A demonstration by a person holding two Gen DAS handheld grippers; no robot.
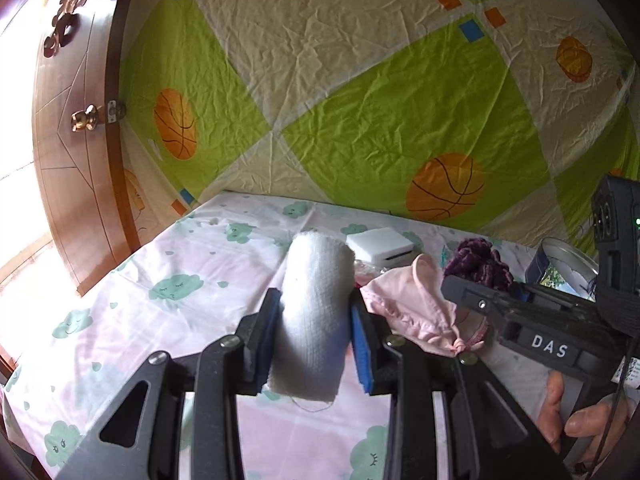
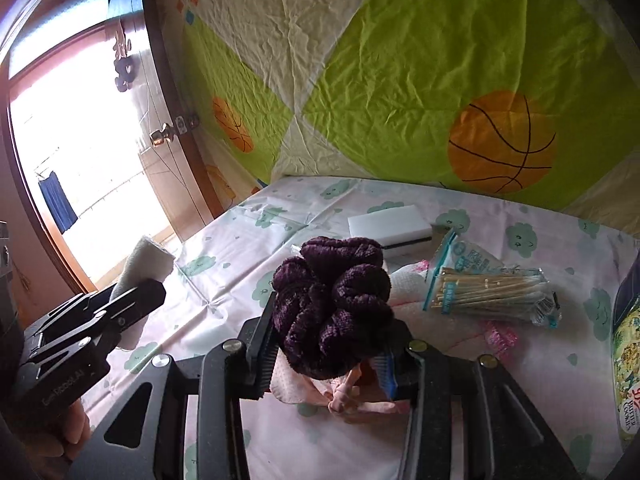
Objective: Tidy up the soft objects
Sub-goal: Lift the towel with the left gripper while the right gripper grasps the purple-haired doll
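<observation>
My left gripper (image 1: 314,320) is shut on a white gauze roll (image 1: 314,312) and holds it above the table; the roll also shows at the left of the right wrist view (image 2: 146,258). My right gripper (image 2: 328,332) is shut on a dark purple knitted scrunchie (image 2: 334,306), which also shows in the left wrist view (image 1: 478,262). A pink cloth (image 1: 416,304) lies on the table under the right gripper, and its knotted end (image 2: 344,398) shows below the scrunchie.
The table has a pink sheet with green clouds (image 1: 176,284). A white sponge block (image 2: 390,222), a bag of wooden sticks (image 2: 490,290), a pink mesh piece (image 2: 500,338) and a cookie tin (image 2: 626,368) lie at the right. A wooden door (image 1: 76,128) stands left.
</observation>
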